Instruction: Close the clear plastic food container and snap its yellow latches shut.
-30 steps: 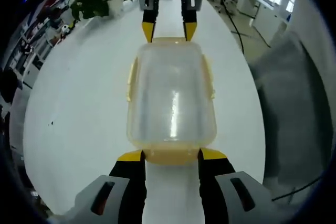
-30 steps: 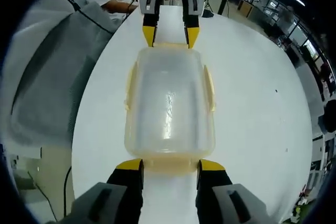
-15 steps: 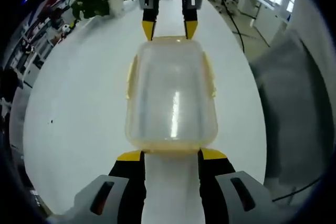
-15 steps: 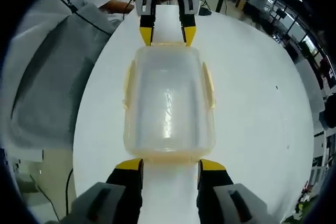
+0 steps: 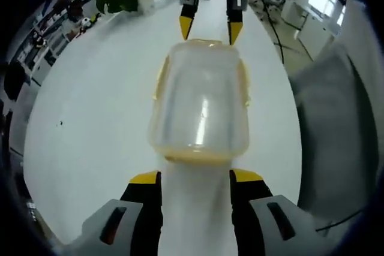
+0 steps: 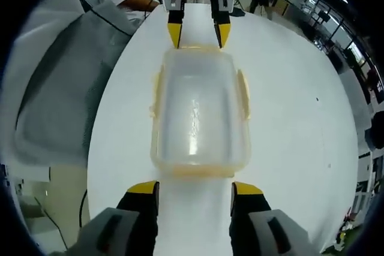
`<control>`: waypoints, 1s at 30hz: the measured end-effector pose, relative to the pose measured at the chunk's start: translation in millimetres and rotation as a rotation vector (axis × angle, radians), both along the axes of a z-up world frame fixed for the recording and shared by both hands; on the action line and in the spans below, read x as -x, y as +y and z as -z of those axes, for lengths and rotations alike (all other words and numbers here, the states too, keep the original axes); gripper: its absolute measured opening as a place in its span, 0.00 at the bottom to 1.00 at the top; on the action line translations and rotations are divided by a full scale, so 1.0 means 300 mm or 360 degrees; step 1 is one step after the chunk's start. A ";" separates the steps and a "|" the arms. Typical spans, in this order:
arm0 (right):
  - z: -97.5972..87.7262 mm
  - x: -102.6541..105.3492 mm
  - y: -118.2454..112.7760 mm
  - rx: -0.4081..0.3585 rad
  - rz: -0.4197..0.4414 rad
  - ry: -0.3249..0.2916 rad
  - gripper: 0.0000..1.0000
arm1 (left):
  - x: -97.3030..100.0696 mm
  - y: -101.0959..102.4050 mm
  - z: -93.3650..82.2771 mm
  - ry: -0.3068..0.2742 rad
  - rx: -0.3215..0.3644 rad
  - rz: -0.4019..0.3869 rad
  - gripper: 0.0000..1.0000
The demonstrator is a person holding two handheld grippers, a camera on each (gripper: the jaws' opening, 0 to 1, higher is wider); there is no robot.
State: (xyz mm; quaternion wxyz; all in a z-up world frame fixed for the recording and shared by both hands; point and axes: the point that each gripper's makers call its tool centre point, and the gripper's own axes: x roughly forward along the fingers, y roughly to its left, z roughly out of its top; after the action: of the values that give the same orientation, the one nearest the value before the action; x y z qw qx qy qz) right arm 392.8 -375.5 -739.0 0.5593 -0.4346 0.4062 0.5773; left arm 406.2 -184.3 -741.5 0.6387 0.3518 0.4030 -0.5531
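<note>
**Q:** How is the clear plastic food container (image 5: pixel 201 106) expected to handle, and where should it be taken hold of?

**A:** It is seen lying on the white table (image 5: pixel 90 118) between the two tools, lid already seated on top. Judged from the thin, see-through walls and nothing visible inside, it is probably light and a bit flexy, so it could be shoved across the smooth tabletop with very little force. Smooth plastic on a smooth surface is likely slippery too.

**Q:** And the grippers?

**A:** The left hand-held gripper (image 5: pixel 195 179) is held with its jaws apart, just short of the near end of the box, nothing clamped. The right hand-held gripper (image 6: pixel 195 190) is likewise spread wide at the opposite end, nothing gripped. Each one is also seen from the other's camera, beyond the far end of the box.

**Q:** So where should the force be put?

**A:** The yellow latches (image 6: pixel 242 91) are seen along the long sides, with yellow tabs at the short ends as well; whether any are fully snapped can't be told. The lid middle is best avoided, since it would likely bow. Pressure is better placed at a latch tab, squeezed against the rim, while the far end is braced by the other tool so the box isn't pushed away.
</note>
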 end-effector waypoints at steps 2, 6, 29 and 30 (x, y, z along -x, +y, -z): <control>-0.010 0.000 -0.007 0.0004 0.0012 0.0003 0.45 | 0.003 0.005 -0.006 0.0008 0.0012 -0.0021 0.45; -0.033 0.000 -0.016 -0.0018 0.0066 -0.0013 0.45 | 0.008 0.005 -0.022 0.0027 0.0060 -0.0093 0.47; -0.090 -0.004 0.021 -0.0202 0.0727 -0.0065 0.42 | -0.005 -0.054 -0.105 0.0261 0.0431 -0.0859 0.56; -0.096 -0.007 0.028 -0.0230 0.0773 -0.0059 0.43 | -0.002 -0.057 -0.106 0.0268 0.0448 -0.0883 0.55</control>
State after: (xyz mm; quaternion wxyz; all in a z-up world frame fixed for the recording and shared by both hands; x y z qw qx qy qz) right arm 394.8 -367.3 -710.4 0.7186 -0.2935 0.4460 0.4455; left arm 406.9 -201.4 -709.7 0.7719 0.0897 0.4547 -0.4352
